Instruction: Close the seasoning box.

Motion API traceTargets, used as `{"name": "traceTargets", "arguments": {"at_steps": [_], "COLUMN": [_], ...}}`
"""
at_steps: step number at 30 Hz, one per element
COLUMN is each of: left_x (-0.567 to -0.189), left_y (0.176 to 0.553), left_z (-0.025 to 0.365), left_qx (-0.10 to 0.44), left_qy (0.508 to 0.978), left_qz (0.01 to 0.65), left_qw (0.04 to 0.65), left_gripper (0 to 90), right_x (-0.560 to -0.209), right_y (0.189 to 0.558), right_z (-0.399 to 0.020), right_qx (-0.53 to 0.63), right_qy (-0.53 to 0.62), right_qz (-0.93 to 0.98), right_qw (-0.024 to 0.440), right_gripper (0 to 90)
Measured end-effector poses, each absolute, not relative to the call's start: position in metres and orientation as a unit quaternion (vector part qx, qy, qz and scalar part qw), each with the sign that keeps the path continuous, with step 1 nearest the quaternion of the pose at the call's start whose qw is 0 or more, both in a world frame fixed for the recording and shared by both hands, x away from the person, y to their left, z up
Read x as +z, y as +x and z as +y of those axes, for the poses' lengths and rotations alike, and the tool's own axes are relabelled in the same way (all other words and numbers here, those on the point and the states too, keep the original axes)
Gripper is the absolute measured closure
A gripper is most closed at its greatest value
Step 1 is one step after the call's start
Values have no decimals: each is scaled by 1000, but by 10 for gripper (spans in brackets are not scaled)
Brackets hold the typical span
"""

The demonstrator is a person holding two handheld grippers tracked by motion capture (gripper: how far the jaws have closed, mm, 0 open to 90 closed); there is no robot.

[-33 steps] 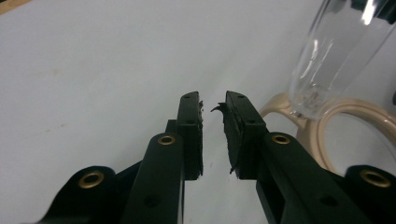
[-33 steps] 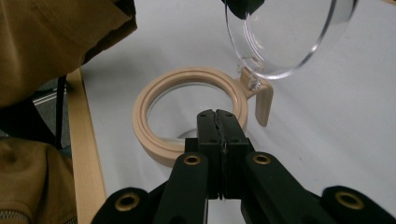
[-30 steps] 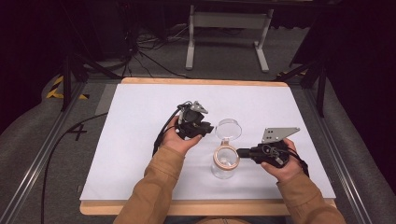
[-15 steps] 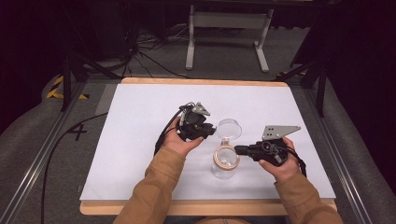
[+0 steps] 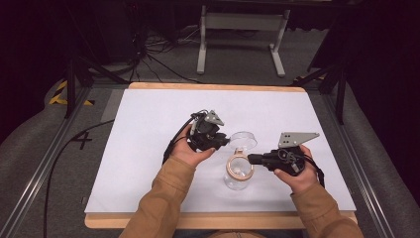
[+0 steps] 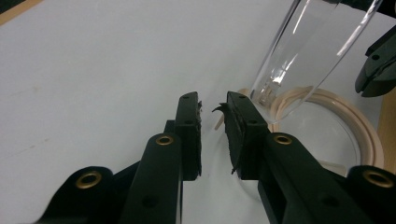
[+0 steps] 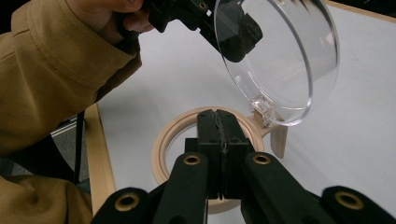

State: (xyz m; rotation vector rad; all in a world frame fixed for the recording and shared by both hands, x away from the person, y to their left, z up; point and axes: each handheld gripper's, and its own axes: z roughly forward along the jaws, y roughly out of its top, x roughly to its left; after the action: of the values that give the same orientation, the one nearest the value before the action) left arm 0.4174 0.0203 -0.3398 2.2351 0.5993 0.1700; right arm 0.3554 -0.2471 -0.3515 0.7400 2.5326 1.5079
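Note:
A clear jar (image 5: 236, 182) with a tan rim (image 5: 231, 168) stands on the white table near its front. Its clear hinged lid (image 5: 243, 140) is swung up and tilted back. My left gripper (image 5: 225, 141) is just left of the lid, jaws slightly apart with nothing between them (image 6: 212, 105); the lid (image 6: 308, 51) rises to the right of its right jaw. My right gripper (image 5: 251, 158) comes in from the right, shut, its tips (image 7: 217, 114) lying over the rim (image 7: 161, 144) near the hinge (image 7: 266, 109). Through the lid (image 7: 280, 56) the left gripper's jaw shows.
The white sheet (image 5: 148, 129) covers a wooden table (image 5: 99, 220). Dark floor, cables (image 5: 148, 49) and a metal stand (image 5: 240, 29) lie beyond the far edge. The person's tan sleeves (image 5: 158, 203) reach in from the front.
The right gripper has shifted slightly left toward the jar's rim. The left gripper and the raised lid have hardly moved.

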Motion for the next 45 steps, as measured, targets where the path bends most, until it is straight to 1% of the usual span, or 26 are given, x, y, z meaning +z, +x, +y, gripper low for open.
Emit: {"name": "traceTargets", "arguments": {"at_steps": [13,20,30,43,45], "left_x": [-337,-337,-331,-328,-328], "left_y": [415,420,421,421,421], "left_z": [23,36,53,62,61], "left_qx": [47,48,52,52,50], "left_qy": [894,891,887,885,885], "left_qz": [222,236,253,259,260], "left_qw": [387,384,383,383,383], "left_gripper": [743,731,727,718,714], "right_x": [-349,-348,-344,-348,-349], "right_y": [353,350,346,344,344], "right_z": [-246,-245,-245,-242,-241], "right_qx": [493,487,458,410,399], "right_qy": [237,225,213,208,207], "right_qz": [836,843,863,888,893], "right_qw": [43,41,21,-2,-13], "right_gripper": [900,900,900,900,900]}}
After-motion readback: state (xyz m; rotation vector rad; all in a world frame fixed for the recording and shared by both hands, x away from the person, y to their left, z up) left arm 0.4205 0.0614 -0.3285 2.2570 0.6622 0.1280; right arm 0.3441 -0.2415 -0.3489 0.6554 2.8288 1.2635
